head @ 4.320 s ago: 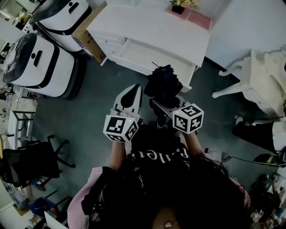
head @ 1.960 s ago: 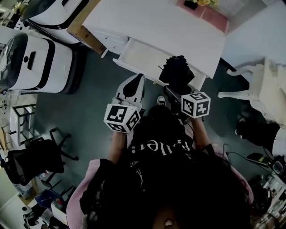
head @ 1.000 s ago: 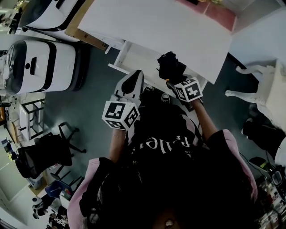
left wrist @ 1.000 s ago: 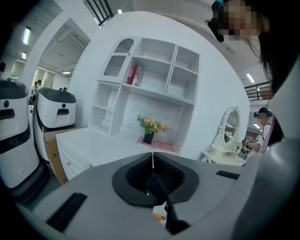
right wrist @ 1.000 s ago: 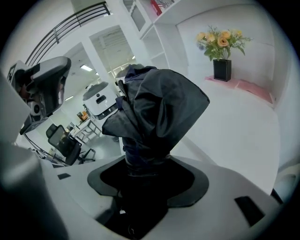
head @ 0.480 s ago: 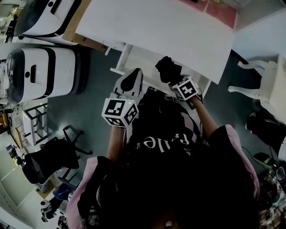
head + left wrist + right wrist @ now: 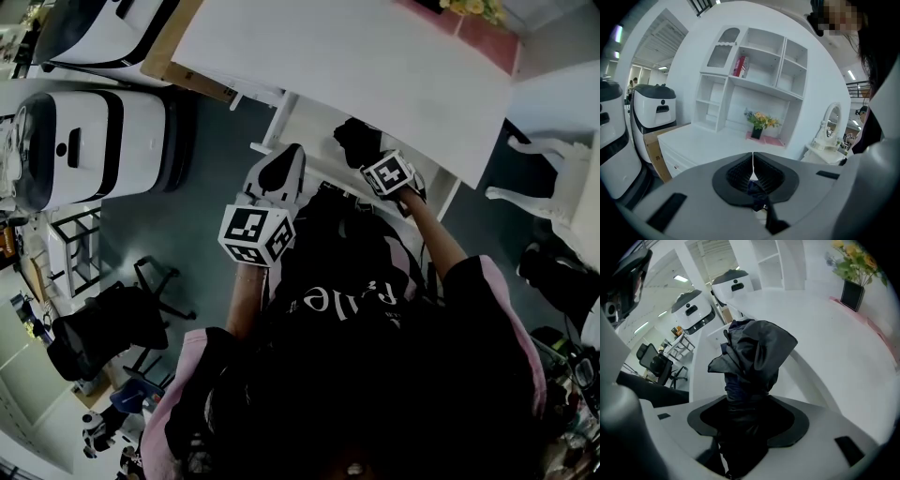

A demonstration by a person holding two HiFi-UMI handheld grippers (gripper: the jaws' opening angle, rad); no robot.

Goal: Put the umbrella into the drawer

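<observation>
In the head view the person's dark hair and black shirt [image 7: 342,309] fill the lower half of the frame and cover most of both arms; the white lettering on the shirt is broken by folds and cannot be read whole. Above centre, the right claw [image 7: 367,156] reaches to the open white drawer [image 7: 302,120] under the edge of the white worktop [image 7: 347,52], and the dark folded umbrella [image 7: 352,137] sits bunched at its tip, over the drawer's right part. Whether the fabric touches the drawer floor cannot be told. The left claw [image 7: 288,154] hangs left of centre, beside the drawer, its marker cube [image 7: 256,234] showing only black-and-white squares. In the left gripper view the jaws are pressed together to a thin seam. A small dark scrap [image 7: 757,190] shows at their base, too unclear to name. Print on the cardboard box [image 7: 652,146] at the left and on the red book [image 7: 740,66] in the shelf unit is too small to read. In the right gripper view the claw pinches the umbrella low on its bundle — the cloth hides the pads — and the crumpled top stands up at mid-frame.
</observation>
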